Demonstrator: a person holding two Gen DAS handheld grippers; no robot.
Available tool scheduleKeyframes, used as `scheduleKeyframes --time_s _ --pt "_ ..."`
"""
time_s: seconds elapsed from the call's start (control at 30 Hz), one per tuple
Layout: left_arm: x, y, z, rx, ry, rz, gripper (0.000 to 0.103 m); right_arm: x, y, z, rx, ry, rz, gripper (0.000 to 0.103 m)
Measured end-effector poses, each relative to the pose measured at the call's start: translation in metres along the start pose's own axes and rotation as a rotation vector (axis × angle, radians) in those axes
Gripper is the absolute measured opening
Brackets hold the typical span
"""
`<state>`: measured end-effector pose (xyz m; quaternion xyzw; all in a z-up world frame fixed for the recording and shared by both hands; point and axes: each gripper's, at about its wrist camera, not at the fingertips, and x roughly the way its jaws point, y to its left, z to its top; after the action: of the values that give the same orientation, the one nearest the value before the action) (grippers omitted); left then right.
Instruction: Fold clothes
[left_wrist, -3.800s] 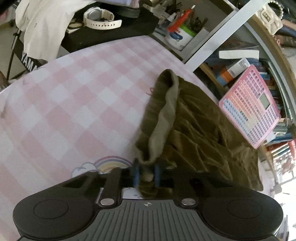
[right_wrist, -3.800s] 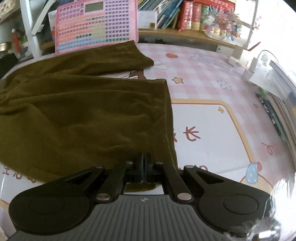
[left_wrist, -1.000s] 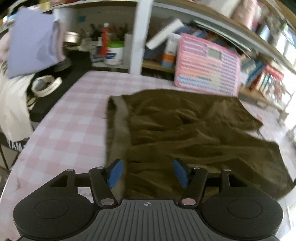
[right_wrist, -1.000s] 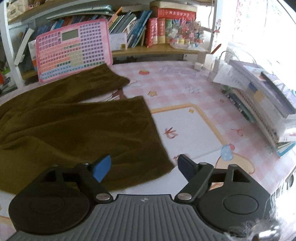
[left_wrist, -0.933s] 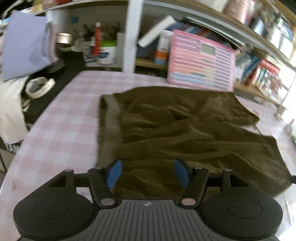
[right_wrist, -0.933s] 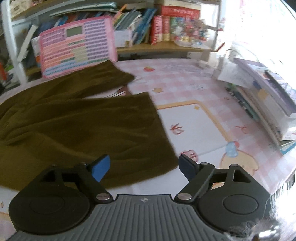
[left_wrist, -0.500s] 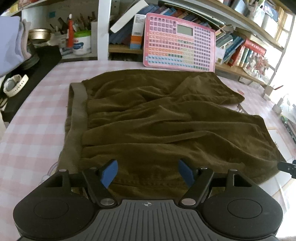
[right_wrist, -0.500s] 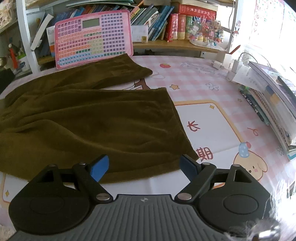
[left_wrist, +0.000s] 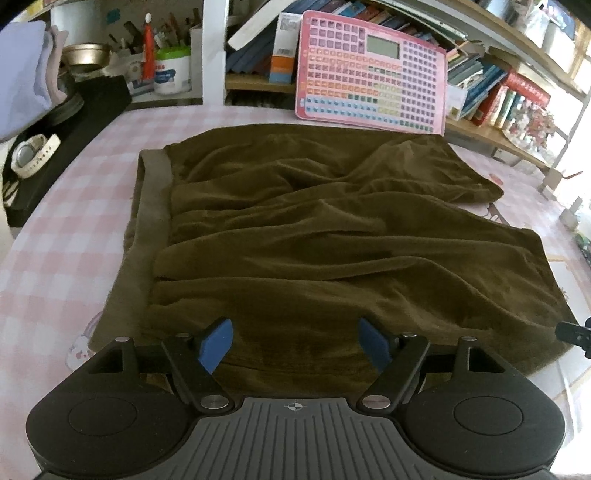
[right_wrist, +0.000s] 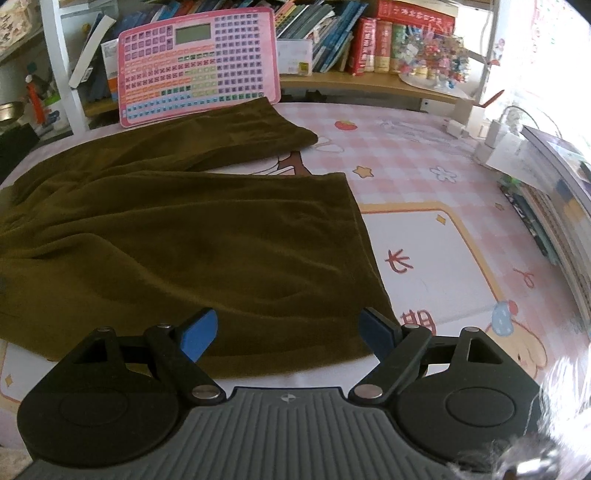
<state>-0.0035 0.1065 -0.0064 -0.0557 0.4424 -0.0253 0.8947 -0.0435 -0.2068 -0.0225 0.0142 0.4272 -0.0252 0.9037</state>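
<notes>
Olive-brown shorts (left_wrist: 325, 236) lie spread flat on pink checked tablecloth (left_wrist: 70, 229), waistband (left_wrist: 147, 221) on the left side, 2 legs toward the right. Left gripper (left_wrist: 295, 339) wide, nothing pinched, above near hem. Right gripper (right_wrist: 288, 332) wide too, empty, over leg corner. Pink keyboard toy (right_wrist: 199, 59) leans behind.

Olive-brown shorts (left_wrist: 332, 236) flat on table, wrinkled

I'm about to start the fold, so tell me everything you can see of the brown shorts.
The brown shorts are dark olive-brown, soft and velvety-looking, with a lighter ribbed waistband at the left end. They lie spread flat but wrinkled on the pink checked table cover, both legs pointing right, slightly apart, the far leg reaching the pink keyboard toy. Neither open gripper touches them.
</notes>
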Motion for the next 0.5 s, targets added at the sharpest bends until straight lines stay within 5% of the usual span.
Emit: scheduleKeyframes --time_s 0.5 --pt "0.012 -0.068 0.009 -0.082 -0.004 0.137 0.078 0.045 -0.067 0.050 -0.060 -0.004 0.162 0.083"
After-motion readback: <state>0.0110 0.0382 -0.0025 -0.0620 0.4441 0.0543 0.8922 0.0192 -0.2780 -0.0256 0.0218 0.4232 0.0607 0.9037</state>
